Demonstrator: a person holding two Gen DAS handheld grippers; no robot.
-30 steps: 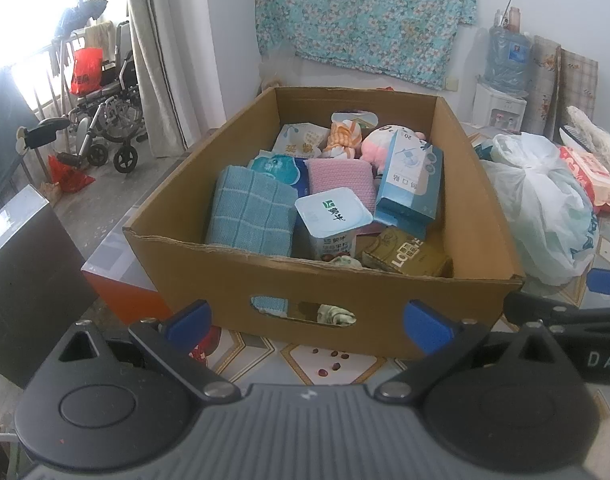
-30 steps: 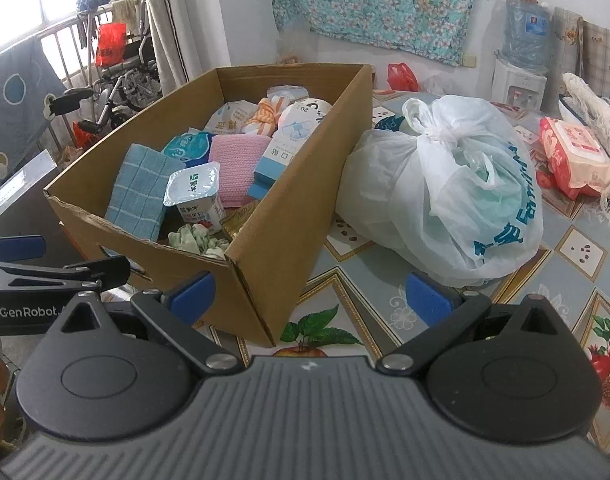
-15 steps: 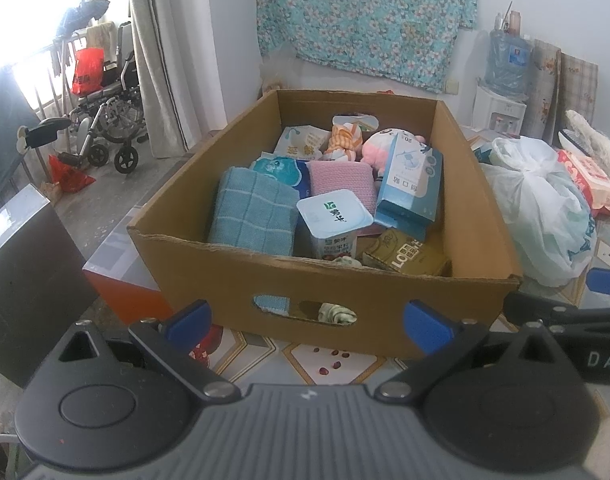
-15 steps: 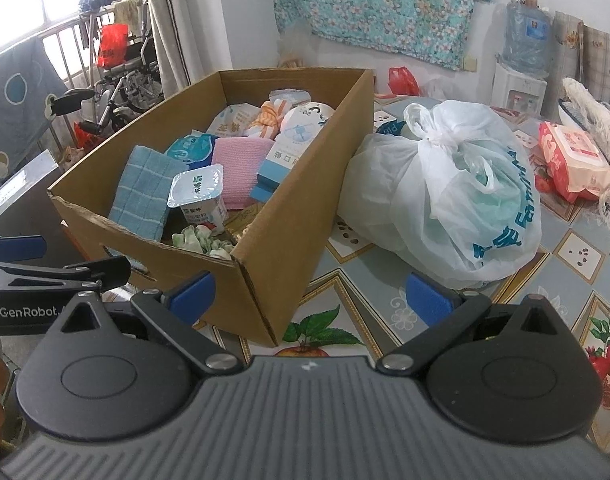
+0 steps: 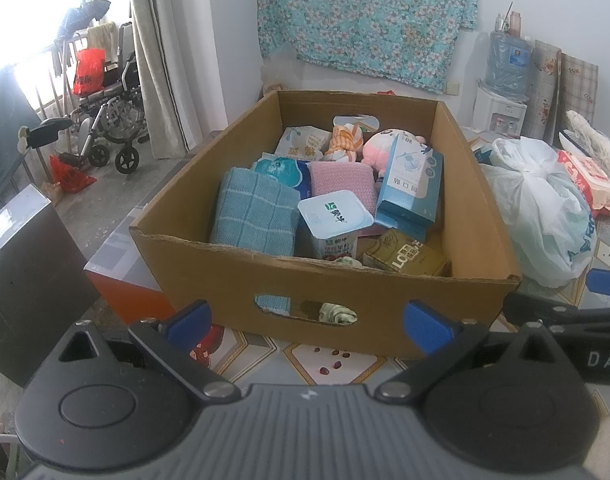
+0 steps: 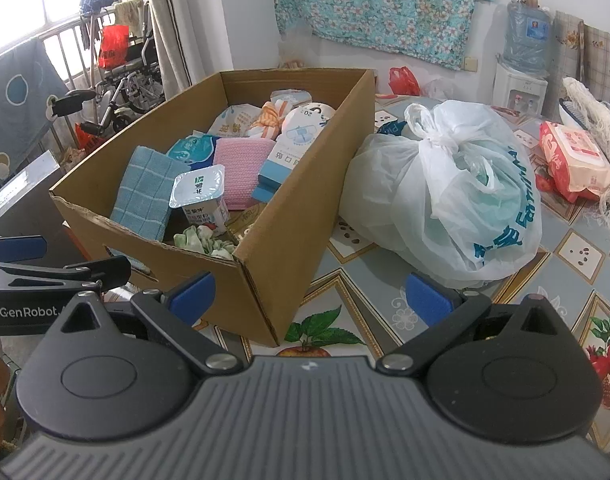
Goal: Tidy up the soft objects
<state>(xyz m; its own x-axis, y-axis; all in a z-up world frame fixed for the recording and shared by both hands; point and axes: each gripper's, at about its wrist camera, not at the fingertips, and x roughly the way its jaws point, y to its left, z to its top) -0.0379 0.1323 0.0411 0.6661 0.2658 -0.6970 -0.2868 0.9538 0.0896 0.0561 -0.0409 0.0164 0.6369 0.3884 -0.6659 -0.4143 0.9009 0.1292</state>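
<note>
While both grippers are held before the box (image 5: 233, 276), nothing is gripped. The left gripper (image 5: 307, 322) and right gripper (image 6: 311, 294) are spread apart.

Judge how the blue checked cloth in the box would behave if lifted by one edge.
The blue checked cloth looks knitted and folded, so it would probably unfold and droop. It seems light. Leaning on the yogurt cup, lifting it might nudge that cup.

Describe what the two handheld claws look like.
Both match: a ribbed grey body, two round black pivot housings, black linkage arms with silver bolts, and blue finger pads. The left claw shows white "GenRobot" lettering in the right view; the right claw shows "DAS" in the left view.
</note>
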